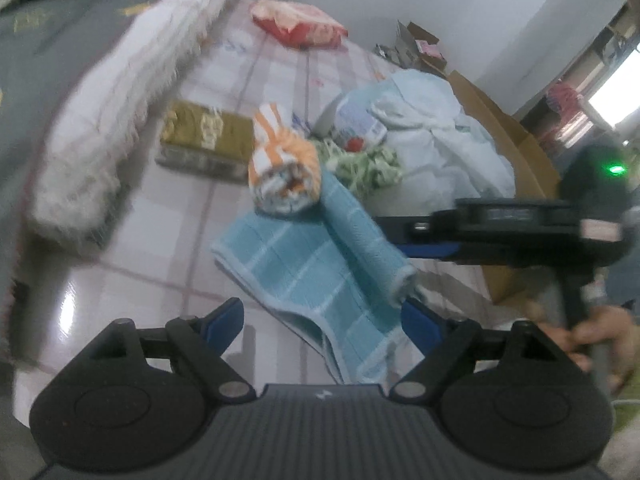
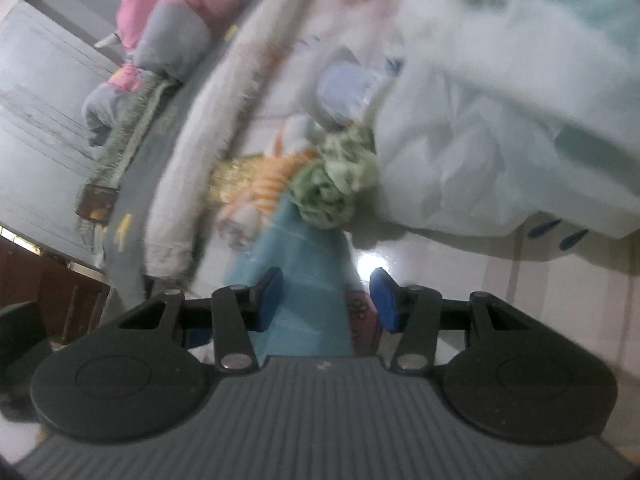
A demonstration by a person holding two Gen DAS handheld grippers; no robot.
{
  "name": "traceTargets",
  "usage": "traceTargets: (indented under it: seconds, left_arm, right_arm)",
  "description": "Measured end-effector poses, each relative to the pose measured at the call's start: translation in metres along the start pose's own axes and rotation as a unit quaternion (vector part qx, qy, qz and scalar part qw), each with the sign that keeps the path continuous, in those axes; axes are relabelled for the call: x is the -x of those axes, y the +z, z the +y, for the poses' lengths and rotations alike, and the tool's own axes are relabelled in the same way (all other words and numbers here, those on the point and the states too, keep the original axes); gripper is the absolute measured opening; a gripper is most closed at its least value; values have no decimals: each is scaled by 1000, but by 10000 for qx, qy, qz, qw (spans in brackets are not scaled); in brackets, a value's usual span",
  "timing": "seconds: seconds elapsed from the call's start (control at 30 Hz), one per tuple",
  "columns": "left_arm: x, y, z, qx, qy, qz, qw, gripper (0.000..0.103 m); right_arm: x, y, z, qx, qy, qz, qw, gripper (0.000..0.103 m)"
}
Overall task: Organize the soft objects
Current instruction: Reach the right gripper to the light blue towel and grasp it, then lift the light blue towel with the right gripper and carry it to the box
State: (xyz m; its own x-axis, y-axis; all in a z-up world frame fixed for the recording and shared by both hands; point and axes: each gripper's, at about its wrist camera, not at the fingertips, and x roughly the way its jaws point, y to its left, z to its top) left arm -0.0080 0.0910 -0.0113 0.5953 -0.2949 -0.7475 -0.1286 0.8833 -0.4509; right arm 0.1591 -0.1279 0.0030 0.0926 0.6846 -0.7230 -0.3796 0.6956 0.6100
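Note:
A teal checked towel (image 1: 304,264) lies half rolled on the checked bed sheet (image 1: 160,248); its rolled part (image 1: 360,232) runs toward the right. My left gripper (image 1: 322,322) is open, its jaws on either side of the towel's flat near edge. My right gripper (image 2: 328,300) is open around the end of the teal roll (image 2: 308,280), and shows from the side in the left wrist view (image 1: 404,236). A rolled orange-and-white towel (image 1: 284,172) lies just behind the teal one. A green patterned cloth (image 2: 336,176) lies beside it.
A long white fluffy bolster (image 1: 120,112) lies along the left. A folded olive cloth (image 1: 204,140), a red-and-cream package (image 1: 298,22), a pale blue-white heap of fabric (image 1: 436,136) and a cardboard box (image 1: 516,152) surround the towels. Pink and grey plush toys (image 2: 168,28) lie beyond.

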Motion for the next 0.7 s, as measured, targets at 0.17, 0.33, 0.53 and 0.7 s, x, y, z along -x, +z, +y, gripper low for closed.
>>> traceTargets:
  seconds: [0.17, 0.33, 0.53, 0.7]
  left_arm:
    - [-8, 4, 8, 303, -462, 158, 9983, 88]
    - [-21, 9, 5, 328, -103, 218, 9992, 85]
    - [-29, 10, -5, -60, 240, 120, 9996, 75]
    - [-31, 10, -10, -201, 407, 42, 9990, 64]
  right_arm:
    - [-14, -6, 6, 165, 100, 198, 9996, 44]
    - [-20, -6, 13, 350, 162, 424, 9984, 44]
    - [-25, -3, 15, 289, 344, 558, 9974, 41]
    - [-33, -3, 10, 108, 495, 590, 9970, 32]
